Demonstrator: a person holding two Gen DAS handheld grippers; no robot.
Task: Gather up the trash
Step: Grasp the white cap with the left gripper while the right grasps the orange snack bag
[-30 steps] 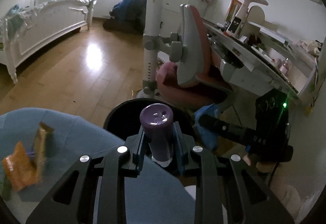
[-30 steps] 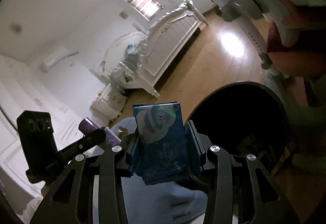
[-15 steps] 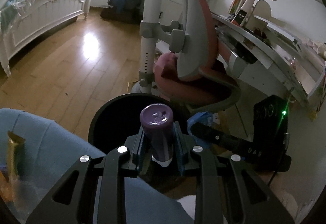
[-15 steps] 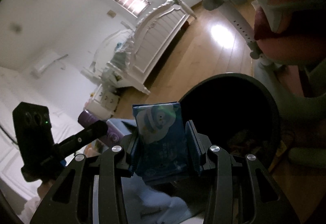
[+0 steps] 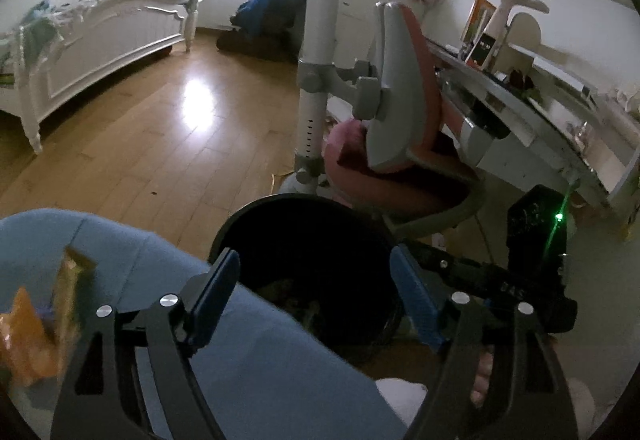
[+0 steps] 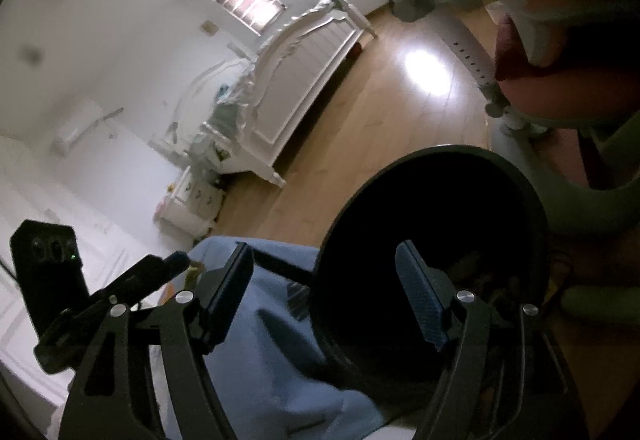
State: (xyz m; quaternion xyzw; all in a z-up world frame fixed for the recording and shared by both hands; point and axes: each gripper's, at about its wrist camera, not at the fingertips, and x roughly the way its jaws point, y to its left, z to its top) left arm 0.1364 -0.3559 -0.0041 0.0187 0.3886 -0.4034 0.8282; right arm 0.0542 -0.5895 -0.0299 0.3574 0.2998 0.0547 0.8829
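both grippers, left [image 5: 316, 300] and right [image 6: 326, 292], hang spread and empty over the bin [image 5: 304, 240]. orange wrappers [image 5: 36, 324] lie at the blue cushion's [image 5: 120, 248] left edge; a sloppy grab could knock them off.

Both grippers are matte black frames with open cut-outs and round silver screws along the arms; the left gripper [image 5: 316, 296] and right gripper [image 6: 326, 296] carry flat blue textured pads [image 5: 416, 304] on their fingers. The right one's black camera block shows a green light and pale lettering
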